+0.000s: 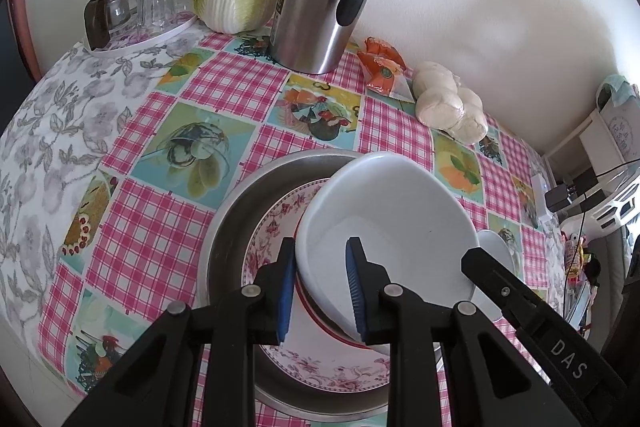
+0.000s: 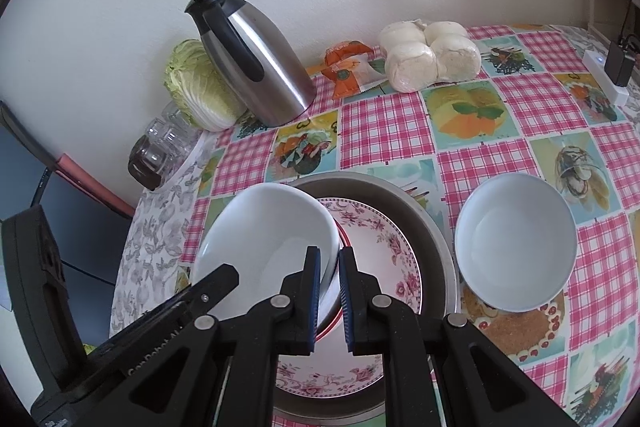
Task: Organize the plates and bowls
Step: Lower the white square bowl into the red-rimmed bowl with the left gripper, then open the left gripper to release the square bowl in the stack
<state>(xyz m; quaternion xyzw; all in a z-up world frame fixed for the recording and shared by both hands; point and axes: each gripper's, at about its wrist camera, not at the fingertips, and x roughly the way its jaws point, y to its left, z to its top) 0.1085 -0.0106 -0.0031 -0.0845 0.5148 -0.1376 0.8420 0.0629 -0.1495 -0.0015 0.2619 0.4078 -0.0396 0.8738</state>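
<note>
Right wrist view alone shows second white bowl point(image 2: 516, 243), both grippers point(image 1: 320, 291) point(image 2: 330, 291) pinching tilted white bowl point(image 2: 268, 239) rim

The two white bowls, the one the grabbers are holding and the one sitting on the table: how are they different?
The held white bowl is tilted above the flowery plate; the other white bowl sits level on the checked tablecloth. The held bowl has the left gripper and right gripper clamped on its rim; nothing touches the other bowl. The held bowl hangs over the metal pan; the other stands beside the pan. Both are plain white, round and empty.
</note>
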